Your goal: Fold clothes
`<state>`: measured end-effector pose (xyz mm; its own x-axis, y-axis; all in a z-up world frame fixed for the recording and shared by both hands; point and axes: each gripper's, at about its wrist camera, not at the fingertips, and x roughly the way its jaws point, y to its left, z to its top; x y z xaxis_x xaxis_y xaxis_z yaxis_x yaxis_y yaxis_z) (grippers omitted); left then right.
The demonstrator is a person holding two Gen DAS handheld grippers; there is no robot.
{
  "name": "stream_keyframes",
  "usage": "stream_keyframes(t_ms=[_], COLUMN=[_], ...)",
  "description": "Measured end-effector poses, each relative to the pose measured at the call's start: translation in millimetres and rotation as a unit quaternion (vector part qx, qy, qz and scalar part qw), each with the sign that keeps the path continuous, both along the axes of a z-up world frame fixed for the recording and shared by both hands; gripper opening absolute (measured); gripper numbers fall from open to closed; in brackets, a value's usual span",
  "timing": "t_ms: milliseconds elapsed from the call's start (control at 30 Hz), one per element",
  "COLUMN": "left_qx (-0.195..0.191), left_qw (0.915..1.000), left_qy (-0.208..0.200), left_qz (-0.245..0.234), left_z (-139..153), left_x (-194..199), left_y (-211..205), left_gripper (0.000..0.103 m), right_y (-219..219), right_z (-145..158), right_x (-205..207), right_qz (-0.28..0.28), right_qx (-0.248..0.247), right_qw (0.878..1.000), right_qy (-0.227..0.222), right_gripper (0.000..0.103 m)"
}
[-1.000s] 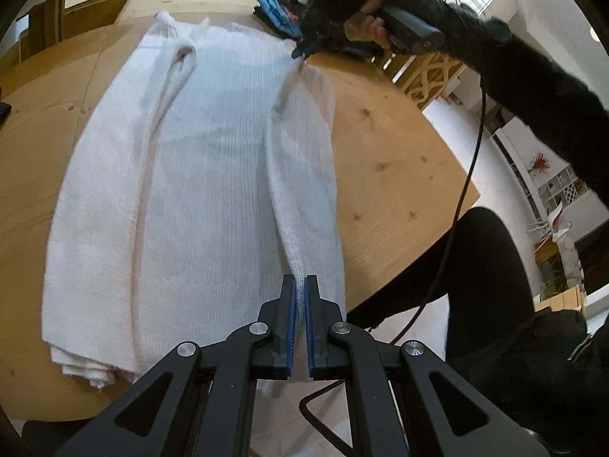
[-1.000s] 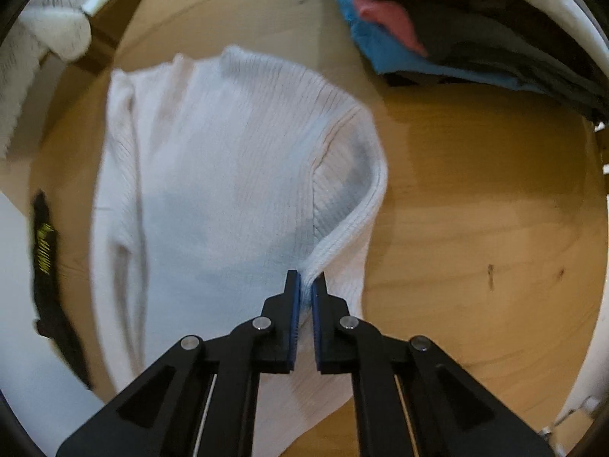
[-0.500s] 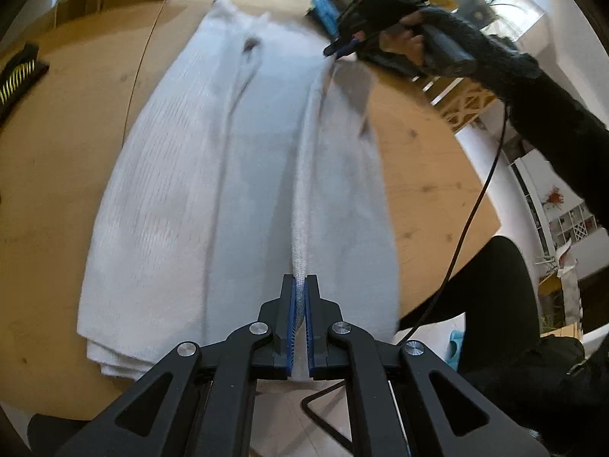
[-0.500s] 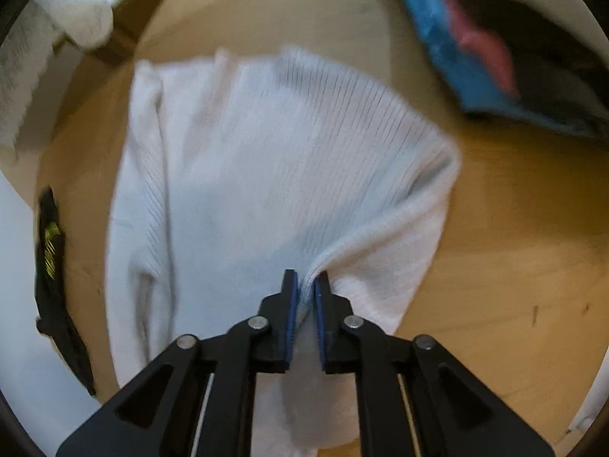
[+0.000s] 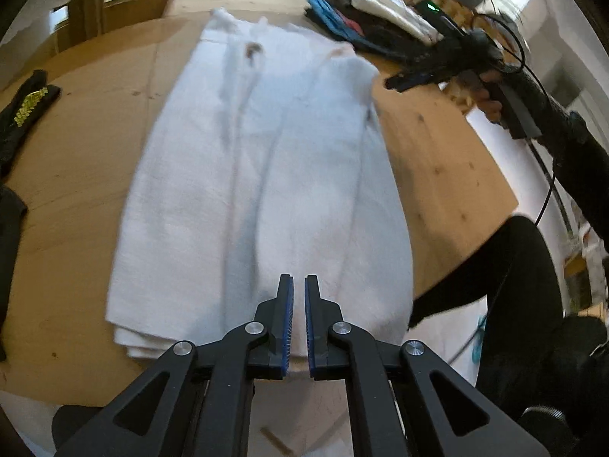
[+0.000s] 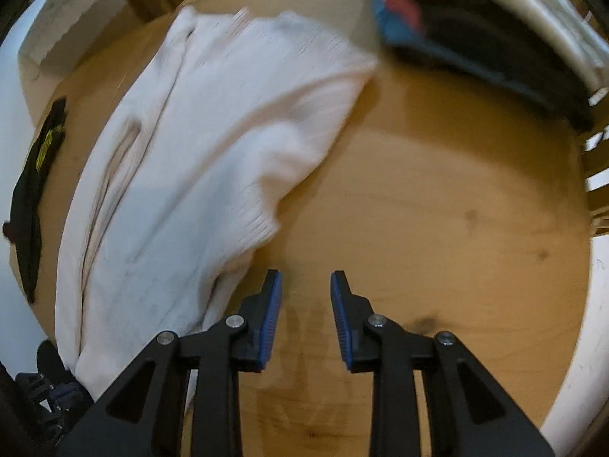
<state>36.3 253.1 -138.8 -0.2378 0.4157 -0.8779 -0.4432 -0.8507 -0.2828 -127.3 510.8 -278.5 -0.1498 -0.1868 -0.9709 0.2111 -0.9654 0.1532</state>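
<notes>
White ribbed sweater (image 5: 262, 175) lies flat on the wooden tabletop (image 5: 449, 167), its long axis running away from the near edge. The left gripper (image 5: 298, 297) hovers at its near hem, jaws together, seemingly empty. The right gripper (image 6: 305, 293) has just been opening, nothing between its jaws, beside the sweater's right edge.

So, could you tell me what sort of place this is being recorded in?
Most likely a room in a home. A white knitted sweater lies on a wooden table, with a stack of folded clothes at its far side and other furniture behind.
</notes>
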Motion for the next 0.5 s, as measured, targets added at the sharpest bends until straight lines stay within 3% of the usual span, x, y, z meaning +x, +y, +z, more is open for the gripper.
stream_keyframes(t_ms=[167,300,500], left_qx=[0.003,-0.017,-0.005], left_qw=[0.9999,0.9993,0.9991], left_qy=[-0.008,-0.015,-0.031], left_qz=[-0.009,-0.031,-0.028], left_z=[-6.0,-18.1,-27.8], left_x=[-4.2,-14.0,-18.9], left_y=[10.9,21.2,16.2], left_gripper=[0.004,0.004,0.004], right_y=[-14.8,-15.4,-27.7], right_z=[1.1,2.1,7.7], right_x=[-14.9,-28.0,-21.5], right_qz=[-0.013,-0.027,-0.023], right_qx=[-0.026,-0.042,-0.065], right_qw=[1.0,0.999,0.998], right_qy=[0.006,0.0,-0.011], right_gripper=[0.027,0.028,0.028])
